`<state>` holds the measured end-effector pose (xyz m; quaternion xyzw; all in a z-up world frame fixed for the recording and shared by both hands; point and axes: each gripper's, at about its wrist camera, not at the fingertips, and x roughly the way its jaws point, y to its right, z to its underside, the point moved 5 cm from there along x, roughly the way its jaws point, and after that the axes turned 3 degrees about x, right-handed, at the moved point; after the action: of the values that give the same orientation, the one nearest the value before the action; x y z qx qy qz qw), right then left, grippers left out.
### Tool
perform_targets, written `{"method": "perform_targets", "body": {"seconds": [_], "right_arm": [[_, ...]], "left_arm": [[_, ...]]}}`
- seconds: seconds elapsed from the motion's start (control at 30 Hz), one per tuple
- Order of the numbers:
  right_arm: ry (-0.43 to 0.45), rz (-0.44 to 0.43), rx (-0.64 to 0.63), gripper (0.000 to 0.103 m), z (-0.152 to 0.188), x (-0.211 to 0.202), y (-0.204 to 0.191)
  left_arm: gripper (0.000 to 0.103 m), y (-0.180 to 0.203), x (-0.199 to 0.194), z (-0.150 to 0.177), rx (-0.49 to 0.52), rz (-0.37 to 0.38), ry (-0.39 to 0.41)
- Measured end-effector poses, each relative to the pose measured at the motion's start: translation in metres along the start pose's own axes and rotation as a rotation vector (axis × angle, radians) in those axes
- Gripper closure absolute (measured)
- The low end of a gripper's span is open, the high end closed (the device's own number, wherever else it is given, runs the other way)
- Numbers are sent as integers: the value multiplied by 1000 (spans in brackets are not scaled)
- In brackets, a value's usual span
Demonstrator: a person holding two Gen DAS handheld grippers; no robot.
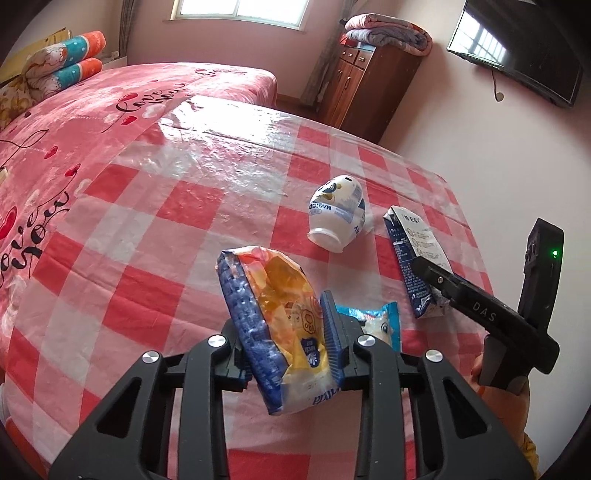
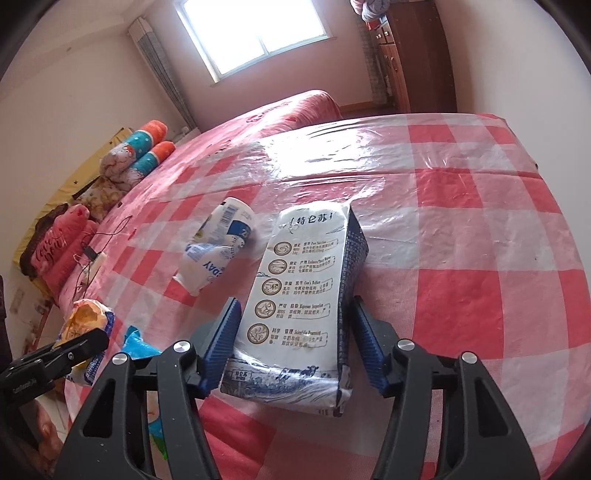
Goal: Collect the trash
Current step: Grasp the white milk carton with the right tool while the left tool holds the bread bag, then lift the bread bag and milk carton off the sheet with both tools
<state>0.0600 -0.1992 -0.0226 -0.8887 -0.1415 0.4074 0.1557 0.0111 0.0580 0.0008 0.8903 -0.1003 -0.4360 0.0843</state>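
Layout on the table (image 1: 192, 206), which stands against the foot of the bed (image 1: 74, 122). In the left wrist view, the snack bag (image 1: 284, 332) sits between the left gripper (image 1: 291, 332) pads, nearest the camera. A smaller wrapper (image 1: 380, 321) lies on the table just right of it. The bottle (image 1: 338, 218) lies on its side farther back. Right of the bottle lies the milk carton (image 1: 417, 258), with the right gripper (image 2: 291, 347) reaching over its near end. In the right wrist view the carton lies lengthwise between that gripper's pads, the bottle to its left. A cabinet (image 1: 354, 85) stands beyond the table, folded blankets (image 1: 388, 33) on top.
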Motion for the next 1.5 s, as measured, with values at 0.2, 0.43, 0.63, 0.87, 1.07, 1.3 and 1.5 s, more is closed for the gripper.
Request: {"method": "perform_targets", "body": {"seconds": [0.2,0.43,0.63,0.87,1.07,1.3,1.5], "right_arm": [[18,-22,-11,46,2,-7,-3],[-5,-13,-39,46,14,-15,-8],[-30,47,-73,28,23,-12,-14],[-34,120,-124,19,23,-6,-21],[-43,148,-142,44,25,-4,-22],[-3,132,-124,44,27,-15,-19],[19,97,-79,44,32,-29,-9]], "left_arm": [[77,-8,-9,8,-5,12,3],[78,-14,-20,19,-9,31,7],[79,-19,-27,30,-17,47,4],[80,-26,-36,39,-28,59,11],[83,-29,-40,48,-41,76,6],[83,-39,-45,59,-69,98,3],[78,-47,-32,66,-96,91,-23]]}}
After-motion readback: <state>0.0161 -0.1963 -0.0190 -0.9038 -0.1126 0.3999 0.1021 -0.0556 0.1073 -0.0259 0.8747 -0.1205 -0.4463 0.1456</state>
